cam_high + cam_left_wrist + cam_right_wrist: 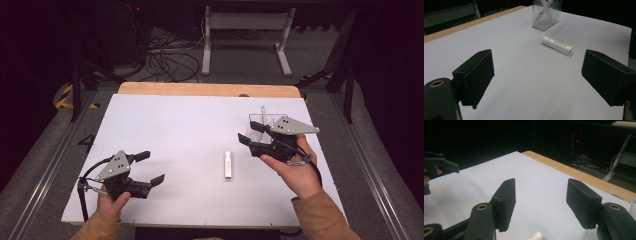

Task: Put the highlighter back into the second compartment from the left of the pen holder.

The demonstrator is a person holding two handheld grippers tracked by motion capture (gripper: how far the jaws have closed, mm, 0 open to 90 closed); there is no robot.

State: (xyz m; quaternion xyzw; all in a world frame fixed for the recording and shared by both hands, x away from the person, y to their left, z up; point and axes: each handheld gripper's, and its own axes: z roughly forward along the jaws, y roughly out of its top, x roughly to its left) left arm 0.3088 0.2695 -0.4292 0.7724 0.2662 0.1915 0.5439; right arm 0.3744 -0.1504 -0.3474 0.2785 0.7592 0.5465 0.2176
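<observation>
Fingers (506,200) apart above white tube (228,165)

Table sheet (190,150) evenly lit from above; surroundings dark, edges vignetted; focus perhaps slightly soft.

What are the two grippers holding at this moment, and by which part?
Nothing is held. The left gripper and the right gripper are both open with bare table between their jaws; the white cylindrical tube lies untouched on the white table.
</observation>
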